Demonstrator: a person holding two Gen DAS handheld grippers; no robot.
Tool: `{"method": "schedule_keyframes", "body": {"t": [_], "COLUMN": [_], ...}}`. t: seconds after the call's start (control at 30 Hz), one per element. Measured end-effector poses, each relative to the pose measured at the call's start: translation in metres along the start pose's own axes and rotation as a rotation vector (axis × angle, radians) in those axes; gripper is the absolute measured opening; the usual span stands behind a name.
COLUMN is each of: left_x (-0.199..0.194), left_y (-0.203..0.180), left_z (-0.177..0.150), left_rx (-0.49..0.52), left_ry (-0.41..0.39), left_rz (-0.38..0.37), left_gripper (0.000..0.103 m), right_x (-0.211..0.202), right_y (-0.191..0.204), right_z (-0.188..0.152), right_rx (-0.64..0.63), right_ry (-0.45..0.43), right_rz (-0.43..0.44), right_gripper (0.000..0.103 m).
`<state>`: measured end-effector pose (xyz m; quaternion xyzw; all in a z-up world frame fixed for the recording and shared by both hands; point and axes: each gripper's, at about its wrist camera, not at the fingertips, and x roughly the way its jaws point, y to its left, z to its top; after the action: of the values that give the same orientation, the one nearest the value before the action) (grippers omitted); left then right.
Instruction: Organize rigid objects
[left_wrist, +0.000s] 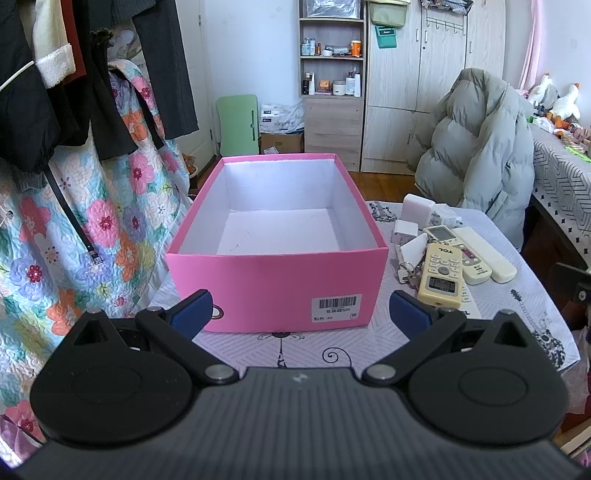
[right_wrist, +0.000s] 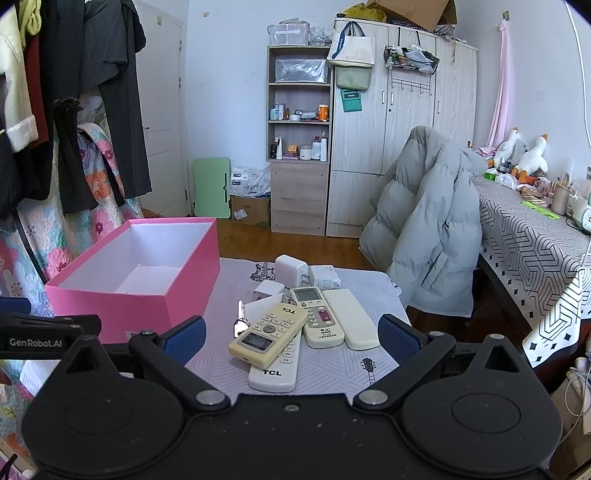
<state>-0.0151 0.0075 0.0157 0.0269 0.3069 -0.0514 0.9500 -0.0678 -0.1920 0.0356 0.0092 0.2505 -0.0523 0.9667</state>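
Both hand-held grippers are hovering with fingers spread apart, gripping nothing: the left hand-held gripper (left_wrist: 301, 308) facing the pink box (left_wrist: 277, 273) on the desk (right_wrist: 332, 369), the right hand-held gripper (right_wrist: 291, 334) facing the remotes (right_wrist: 295, 328), chargers (right_wrist: 290, 271) and key (right_wrist: 241, 321) lying just beside the box.

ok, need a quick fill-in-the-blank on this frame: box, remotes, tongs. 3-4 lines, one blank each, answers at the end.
1. The pink box on the table has ____ inside it.
2. The yellowish TCL remote lies on top of a ____ TCL remote.
3. Both the left tongs and the right tongs are ____ and hold nothing.
4. The silver key lies between the remotes and the ____.

Missing words: nothing; white; open; pink box
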Motion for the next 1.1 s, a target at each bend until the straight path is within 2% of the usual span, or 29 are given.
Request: {"method": "schedule_keyframes", "body": {"t": [0.5, 0.6, 0.67, 0.73, 0.9, 0.97, 1.1], "left_x": [0.003, 0.004, 0.006, 0.009, 0.023, 0.037, 0.078], "left_y": [0.005, 0.011, 0.016, 0.026, 0.067, 0.079, 0.085], "left_z": [0.005, 0.012, 0.021, 0.035, 0.077, 0.094, 0.124], "left_rx": [-0.032, -0.046, -0.043, -0.052, -0.094, -0.061, 0.107], "left_ry": [0.001, 0.012, 0.018, 0.017, -0.027, -0.036, -0.052], "left_rz": [-0.069, -0.123, -0.15, -0.123, -0.071, -0.046, 0.105], "left_gripper": [0.102, 0.101, 0.101, 0.101, 0.101, 0.101, 0.101], "right_x": [0.007, 0.006, 0.005, 0.012, 0.044, 0.059, 0.087], "right_y": [-0.001, -0.005, -0.01, -0.014, -0.02, -0.02, -0.022], "right_z": [-0.001, 0.0, -0.002, 0.0, 0.012, 0.016, 0.021], "right_rx": [0.006, 0.03, 0.057, 0.086, 0.099, 0.095, 0.116], "right_ry": [0.015, -0.034, -0.117, -0.139, -0.1, -0.064, 0.019], "right_rz": [0.026, 0.091, 0.143, 0.172, 0.218, 0.222, 0.247], "right_gripper": [0.101, 0.101, 0.101, 0.101, 0.101, 0.101, 0.101]}}
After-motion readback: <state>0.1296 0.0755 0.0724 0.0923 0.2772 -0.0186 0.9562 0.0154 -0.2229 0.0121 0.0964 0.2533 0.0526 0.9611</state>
